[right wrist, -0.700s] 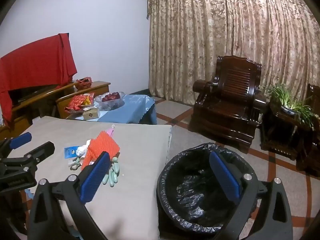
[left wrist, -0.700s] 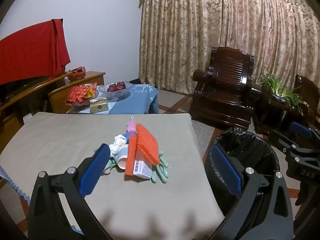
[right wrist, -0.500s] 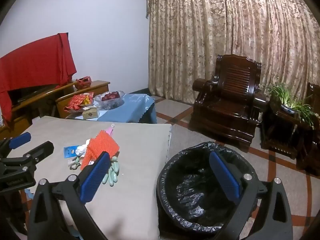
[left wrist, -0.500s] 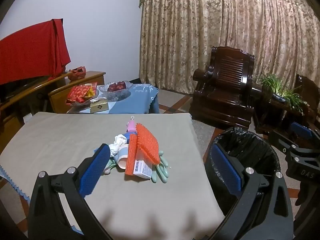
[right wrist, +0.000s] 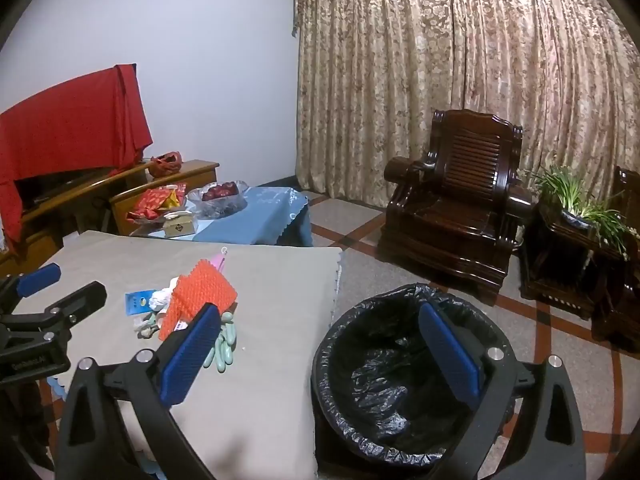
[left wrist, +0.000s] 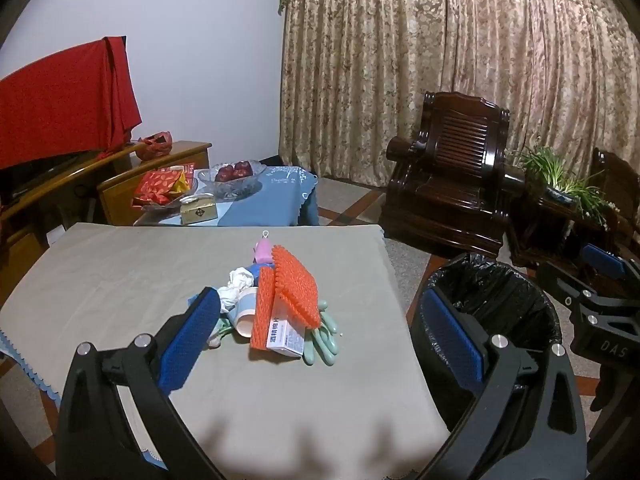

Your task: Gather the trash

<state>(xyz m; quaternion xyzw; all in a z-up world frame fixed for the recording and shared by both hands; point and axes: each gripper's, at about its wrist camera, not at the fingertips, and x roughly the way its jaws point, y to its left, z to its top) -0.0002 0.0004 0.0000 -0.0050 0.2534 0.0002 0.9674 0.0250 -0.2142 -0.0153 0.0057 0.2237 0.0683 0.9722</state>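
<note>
Right hand-held gripper (right wrist: 320,354) view edged slightly left: trash bin (right wrist: 400,380) marginally more central. Otherwise unchanged.

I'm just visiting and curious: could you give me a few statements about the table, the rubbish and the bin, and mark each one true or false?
1. The pile of rubbish lies on the grey table. True.
2. The bin is lined with a white bag. False: the bag is black.
3. The left tongs grip the orange mat. False: they stand open and hold nothing; the mat rests on the pile.
4. The right tongs are open and empty. True.
5. The bin stands on the table. False: it stands on the floor beside the table.
6. A small white box lies in the pile. True.
</note>
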